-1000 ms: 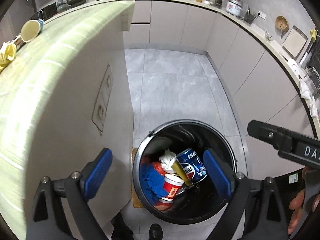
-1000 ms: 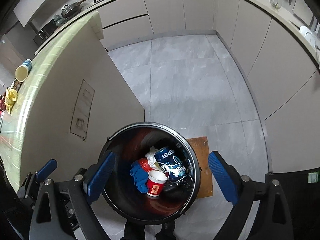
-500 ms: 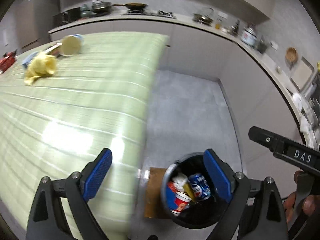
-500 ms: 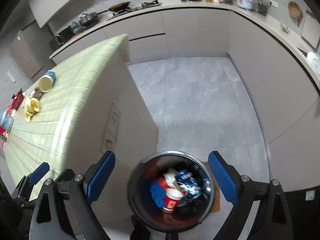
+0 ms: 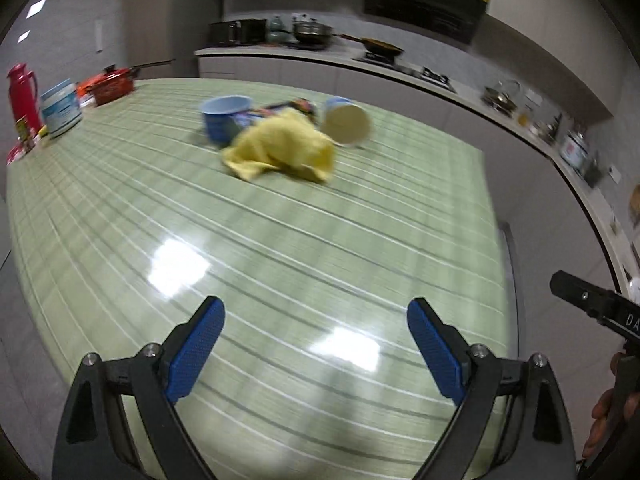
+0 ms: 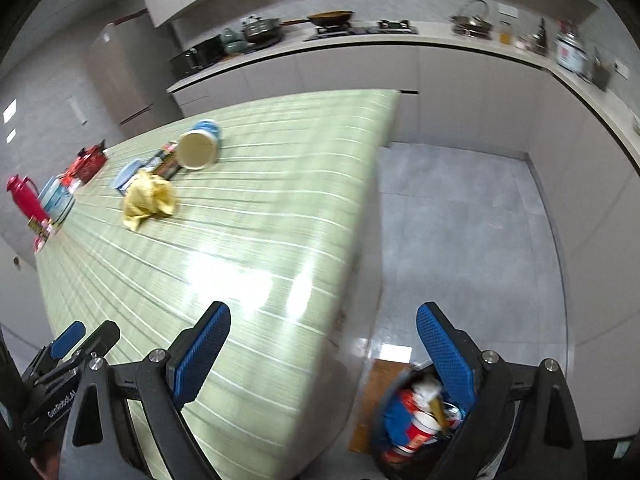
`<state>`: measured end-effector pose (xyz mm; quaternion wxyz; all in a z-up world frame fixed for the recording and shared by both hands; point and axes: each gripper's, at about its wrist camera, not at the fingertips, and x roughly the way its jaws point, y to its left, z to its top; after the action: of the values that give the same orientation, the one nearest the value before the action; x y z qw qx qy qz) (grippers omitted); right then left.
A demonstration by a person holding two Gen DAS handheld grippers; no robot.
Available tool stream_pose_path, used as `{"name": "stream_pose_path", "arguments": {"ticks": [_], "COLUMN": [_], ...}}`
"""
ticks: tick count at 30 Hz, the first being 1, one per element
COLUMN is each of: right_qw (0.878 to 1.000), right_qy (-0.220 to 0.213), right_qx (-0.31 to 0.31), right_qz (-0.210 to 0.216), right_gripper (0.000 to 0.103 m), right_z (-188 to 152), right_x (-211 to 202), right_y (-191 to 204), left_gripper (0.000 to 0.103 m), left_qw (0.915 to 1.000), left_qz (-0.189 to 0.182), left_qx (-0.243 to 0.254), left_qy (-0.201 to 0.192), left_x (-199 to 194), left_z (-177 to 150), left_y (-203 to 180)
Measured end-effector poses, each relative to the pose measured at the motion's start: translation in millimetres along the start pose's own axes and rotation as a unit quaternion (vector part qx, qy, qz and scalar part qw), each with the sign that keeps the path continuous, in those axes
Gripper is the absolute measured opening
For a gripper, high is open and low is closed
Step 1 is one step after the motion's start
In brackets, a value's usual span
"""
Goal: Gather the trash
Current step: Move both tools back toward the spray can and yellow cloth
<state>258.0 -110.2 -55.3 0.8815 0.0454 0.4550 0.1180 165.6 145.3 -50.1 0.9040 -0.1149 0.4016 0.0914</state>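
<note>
The remaining trash lies ahead of both grippers, far up the green striped bench (image 5: 304, 264), well apart from the fingertips: a crumpled yellow cloth or wrapper (image 5: 280, 152), with a tipped-over paper cup (image 5: 347, 125) just beside it on its far right, mouth facing the camera, and an upright blue cup (image 5: 224, 116) and some flat dark wrappers (image 5: 286, 106) just behind; blur makes the wrappers hard to identify. From the left gripper (image 5: 314, 344) this cluster sits almost straight ahead, a little left of centre, so a plain forward reach looks enough. From the right gripper (image 6: 322, 342) the same yellow cloth (image 6: 148, 200) and tipped cup (image 6: 198, 148) lie ahead and off to the left, since this gripper hangs over the bench's right edge with the trash bin (image 6: 416, 420) on the floor directly under its right finger, already holding cups and wrappers. The left hand therefore seems the nearer and better lined up. The tipped cup's long axis runs roughly toward the viewer, so it would likely need a grip across its sides. Both grippers stand wide, blue pads far apart, nothing between them and touching nothing. At the bench's far left, a red flask (image 5: 22, 96), a white tub (image 5: 60, 108) and a red pot (image 5: 110, 88) look like keepers, not trash.
</note>
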Motion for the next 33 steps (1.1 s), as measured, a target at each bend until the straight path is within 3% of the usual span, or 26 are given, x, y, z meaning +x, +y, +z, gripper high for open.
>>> {"name": "stream_pose_path", "arguments": {"ticks": [7, 16, 24, 32, 33], "right_qw": [1.000, 1.000, 1.000, 0.999, 0.999], "right_qy": [-0.016, -0.002, 0.004, 0.027, 0.030], "right_qx": [-0.010, -0.026, -0.028, -0.023, -0.022], "right_qz": [0.009, 0.011, -0.001, -0.007, -0.003], "right_gripper": [0.095, 0.095, 0.095, 0.095, 0.091], "right_z": [34, 76, 105, 120, 119], "right_x": [25, 93, 139, 184, 188], "right_y": [84, 186, 227, 237, 237], "left_gripper": [0.093, 0.093, 0.093, 0.093, 0.093], "left_qw": [0.9999, 0.9988, 0.9959, 0.9933, 0.9931], "left_qz": [-0.011, -0.044, -0.078, -0.097, -0.098], "left_qx": [-0.003, 0.009, 0.023, 0.040, 0.041], "left_qy": [-0.001, 0.021, 0.039, 0.049, 0.049], "left_x": [20, 69, 108, 133, 137], "left_z": [34, 85, 115, 136, 139], "left_y": [69, 142, 166, 165, 164]}}
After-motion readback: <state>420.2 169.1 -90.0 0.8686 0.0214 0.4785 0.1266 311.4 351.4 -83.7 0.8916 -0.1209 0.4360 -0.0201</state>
